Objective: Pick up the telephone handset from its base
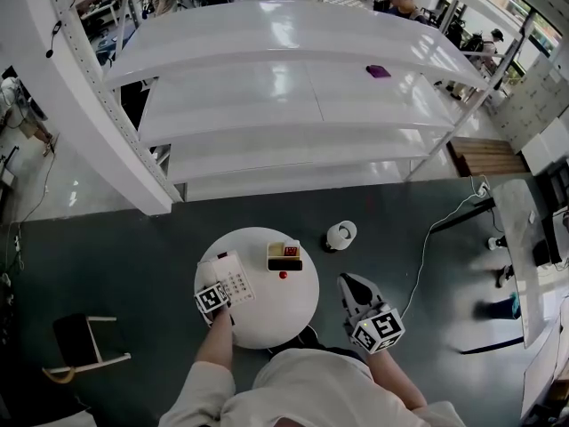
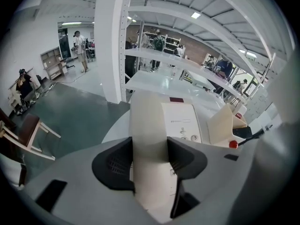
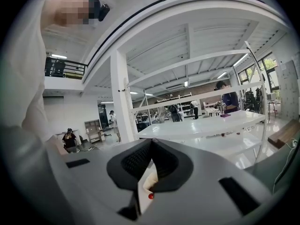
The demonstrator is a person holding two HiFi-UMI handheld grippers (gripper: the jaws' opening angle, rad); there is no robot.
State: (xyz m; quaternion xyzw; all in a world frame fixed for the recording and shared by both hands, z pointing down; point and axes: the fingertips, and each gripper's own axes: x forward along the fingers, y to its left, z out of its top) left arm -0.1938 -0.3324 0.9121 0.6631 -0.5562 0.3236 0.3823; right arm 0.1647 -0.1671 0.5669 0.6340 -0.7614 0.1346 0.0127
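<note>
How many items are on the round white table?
3: the telephone at the left, its handset in the left gripper; an open box mid-table; a red ball in front of it. The gripper may hide more.

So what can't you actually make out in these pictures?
Handset: head view, the left gripper covers its near end.
Phone key labels: head view, too small; left gripper view, handset hides most.
Box contents: head view, too small; right gripper view, jaws block most.
Purple thing on the shelf: head view, too small to name.
</note>
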